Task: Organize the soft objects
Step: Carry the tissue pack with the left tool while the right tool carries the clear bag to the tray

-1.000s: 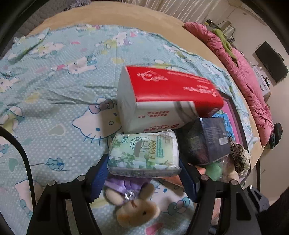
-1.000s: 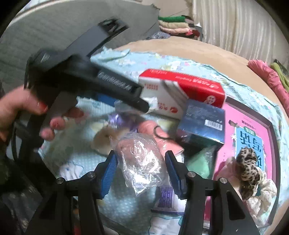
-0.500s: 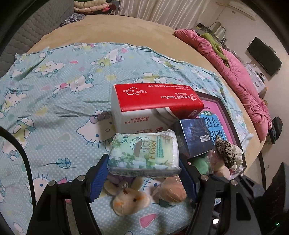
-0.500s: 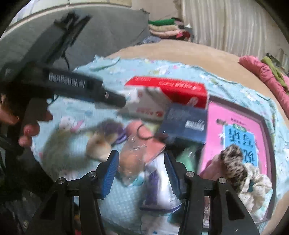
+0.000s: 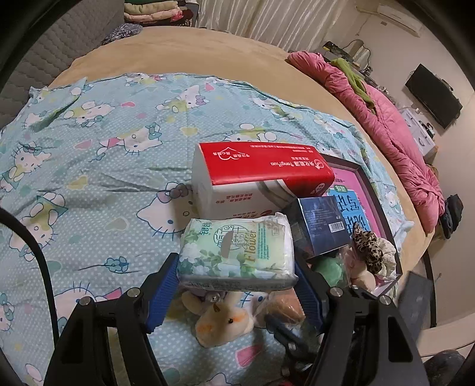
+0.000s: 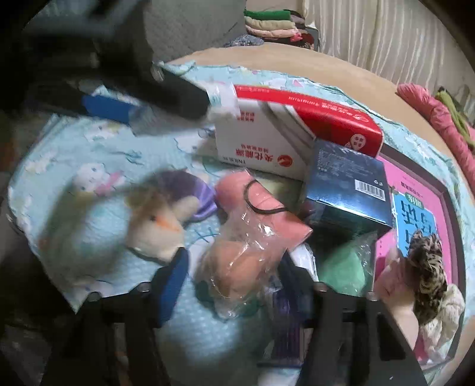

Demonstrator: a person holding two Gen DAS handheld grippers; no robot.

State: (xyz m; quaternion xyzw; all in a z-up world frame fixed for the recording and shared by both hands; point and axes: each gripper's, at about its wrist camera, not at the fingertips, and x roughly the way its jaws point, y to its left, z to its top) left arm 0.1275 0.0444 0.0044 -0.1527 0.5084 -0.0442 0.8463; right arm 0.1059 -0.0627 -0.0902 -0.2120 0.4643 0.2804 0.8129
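The red-and-white tissue box sits at twelve o'clock of the left gripper, whose jaws are clamped on the floral tissue pack, lifted above the plush rabbit. The pack looks light and squashy, best held across its short sides. The right gripper has its jaws apart around a crinkly bagged orange sponge, likely slippery.

Home bedroom: round bed under a cartoon-cat sheet; pink quilt along its edge, folded clothes behind it.
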